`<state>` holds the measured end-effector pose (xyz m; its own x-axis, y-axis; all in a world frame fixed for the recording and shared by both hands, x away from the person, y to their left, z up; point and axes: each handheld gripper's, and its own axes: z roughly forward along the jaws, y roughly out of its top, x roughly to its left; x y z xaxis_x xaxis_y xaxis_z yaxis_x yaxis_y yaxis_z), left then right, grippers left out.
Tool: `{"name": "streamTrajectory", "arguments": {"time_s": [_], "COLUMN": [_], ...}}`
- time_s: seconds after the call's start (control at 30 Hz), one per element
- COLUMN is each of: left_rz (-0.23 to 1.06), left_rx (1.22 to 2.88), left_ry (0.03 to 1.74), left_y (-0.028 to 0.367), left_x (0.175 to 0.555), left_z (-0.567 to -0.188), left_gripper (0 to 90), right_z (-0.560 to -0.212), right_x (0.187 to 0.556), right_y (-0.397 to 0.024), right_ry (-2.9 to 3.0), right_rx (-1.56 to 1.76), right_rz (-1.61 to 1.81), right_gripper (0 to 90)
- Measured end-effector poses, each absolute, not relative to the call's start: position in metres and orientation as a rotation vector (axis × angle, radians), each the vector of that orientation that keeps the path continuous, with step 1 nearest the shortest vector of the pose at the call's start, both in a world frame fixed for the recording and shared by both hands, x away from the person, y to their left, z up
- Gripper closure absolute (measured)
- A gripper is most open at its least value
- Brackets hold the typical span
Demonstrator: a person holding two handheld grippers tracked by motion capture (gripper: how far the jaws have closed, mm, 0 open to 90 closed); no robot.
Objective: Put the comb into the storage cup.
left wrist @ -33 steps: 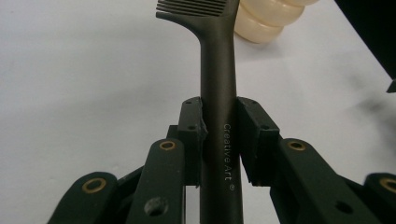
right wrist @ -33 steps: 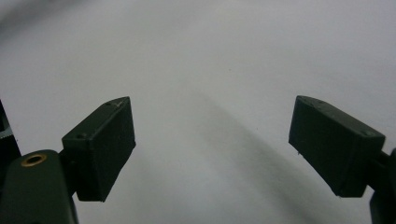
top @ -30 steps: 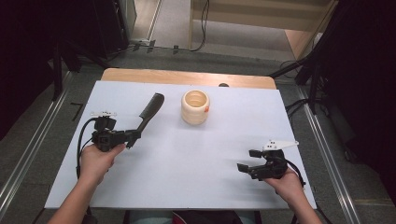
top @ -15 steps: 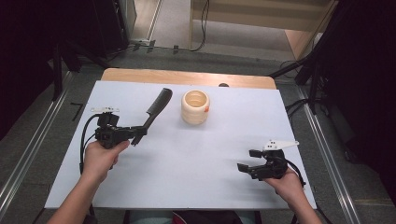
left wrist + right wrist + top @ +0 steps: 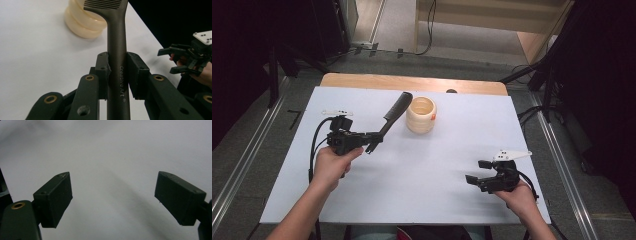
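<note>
Comb (image 5: pixel 395 112) lifted nearer cup (image 5: pixel 421 114), clamped in left gripper (image 5: pixel 373 140) — white tabletop (image 5: pixel 427 175), dark surroundings.

Things around the working area

A white sheet (image 5: pixel 422 165) covers the table, and a strip of bare wooden table top (image 5: pixel 412 83) shows along its far edge. Metal rails (image 5: pixel 242 165) run along the grey floor on the left and right. Black cables (image 5: pixel 430 25) lie on the floor far behind the table, near a wooden furniture piece (image 5: pixel 532 45).

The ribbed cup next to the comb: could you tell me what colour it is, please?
Cream, shown best in the high view: the cup.
</note>
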<state>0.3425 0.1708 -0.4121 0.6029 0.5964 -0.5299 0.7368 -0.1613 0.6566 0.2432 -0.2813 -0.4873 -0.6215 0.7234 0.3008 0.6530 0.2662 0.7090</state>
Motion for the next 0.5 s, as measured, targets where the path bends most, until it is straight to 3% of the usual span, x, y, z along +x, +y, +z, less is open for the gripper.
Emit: {"name": "streamTrajectory", "arguments": {"time_s": [0.5], "left_rz": [-0.291], "left_rx": [1.906], "left_ry": [0.972], "left_y": [0.112], "left_x": [0.346], "left_z": [-0.407], "left_gripper": [73.2], "right_z": [-0.485], "right_x": [0.242], "right_y": [-0.284], "right_ry": [2.408], "right_rx": [1.327], "right_rz": [1.312], "right_gripper": [12.7]}}
